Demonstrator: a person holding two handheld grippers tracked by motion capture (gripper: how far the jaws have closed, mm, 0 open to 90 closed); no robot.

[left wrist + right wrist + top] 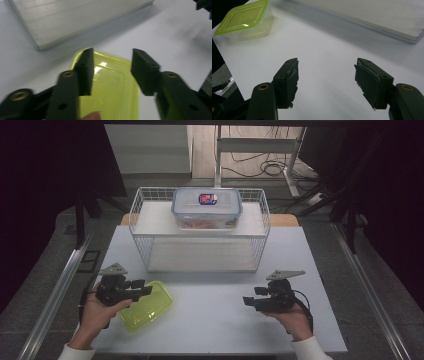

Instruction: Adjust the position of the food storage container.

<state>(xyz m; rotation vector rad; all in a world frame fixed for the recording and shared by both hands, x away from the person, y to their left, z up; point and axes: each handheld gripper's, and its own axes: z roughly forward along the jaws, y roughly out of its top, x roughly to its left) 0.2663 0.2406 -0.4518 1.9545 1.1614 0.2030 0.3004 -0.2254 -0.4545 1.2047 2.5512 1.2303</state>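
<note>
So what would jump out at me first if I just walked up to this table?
Probably the bright lime-green lidded box at the near left of the white table, with the left tool poised over it, jaws apart. Next, the white wire basket at the back, with a clear blue-rimmed container sitting on its top shelf.

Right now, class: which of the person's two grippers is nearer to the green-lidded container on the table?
Left. The left gripper hovers right at the green-lidded container, jaws apart over its lid. The right gripper sits well off to the container's right, over bare table.
</note>
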